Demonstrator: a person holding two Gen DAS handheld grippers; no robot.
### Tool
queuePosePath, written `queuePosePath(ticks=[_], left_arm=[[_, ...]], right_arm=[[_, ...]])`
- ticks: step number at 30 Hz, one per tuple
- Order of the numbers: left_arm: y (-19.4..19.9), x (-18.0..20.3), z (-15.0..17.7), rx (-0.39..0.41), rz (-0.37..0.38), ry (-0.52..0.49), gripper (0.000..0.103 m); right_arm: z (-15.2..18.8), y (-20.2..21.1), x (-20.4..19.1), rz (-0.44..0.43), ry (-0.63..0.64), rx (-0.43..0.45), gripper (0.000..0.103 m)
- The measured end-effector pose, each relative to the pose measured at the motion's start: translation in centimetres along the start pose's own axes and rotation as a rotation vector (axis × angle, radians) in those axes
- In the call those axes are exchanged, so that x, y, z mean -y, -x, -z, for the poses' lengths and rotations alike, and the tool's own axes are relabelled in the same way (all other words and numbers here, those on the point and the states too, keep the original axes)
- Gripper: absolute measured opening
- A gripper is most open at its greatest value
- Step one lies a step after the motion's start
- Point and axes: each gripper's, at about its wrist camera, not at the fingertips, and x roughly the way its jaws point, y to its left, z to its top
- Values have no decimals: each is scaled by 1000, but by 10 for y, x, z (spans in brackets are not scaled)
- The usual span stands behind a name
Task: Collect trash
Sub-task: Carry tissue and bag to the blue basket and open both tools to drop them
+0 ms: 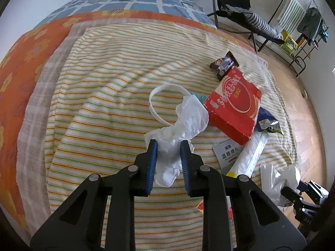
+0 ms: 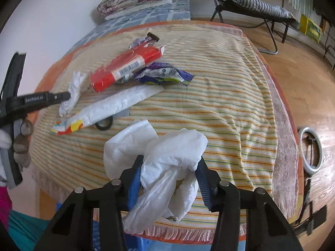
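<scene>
On the striped towel (image 1: 104, 104) covering the bed lies scattered trash. My left gripper (image 1: 168, 146) points down at a crumpled white plastic wrap (image 1: 188, 121), and its blue pads (image 1: 152, 156) press the wrap's lower end from both sides. In the right wrist view the same gripper (image 2: 69, 95) meets that wrap (image 2: 73, 90) from the left. My right gripper (image 2: 169, 163) is shut on a white plastic bag (image 2: 173, 152) near the bed's front edge. A red box (image 1: 234, 104), a white ring (image 1: 159, 96) and a brown wrapper (image 1: 224, 63) lie beyond.
A purple snack wrapper (image 2: 163, 74), a long white packet (image 2: 117, 104) and a black ring (image 2: 104, 123) lie between the two grippers. Off the bed to the right are a wooden floor (image 2: 293, 73), a folding chair (image 2: 251, 4) and a ring light (image 2: 309, 152).
</scene>
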Motion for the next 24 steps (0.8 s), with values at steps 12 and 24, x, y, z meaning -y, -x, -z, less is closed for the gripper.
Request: queuePosePath(ticks=[12,24], left_arm=[[38,-7,6,41,64,9,21],[88,-13,48,72,73,-69,21]], right_arm=[[-7,37,-8,-59,-20,101,48],[12,64,-49,-77,104,130,49]])
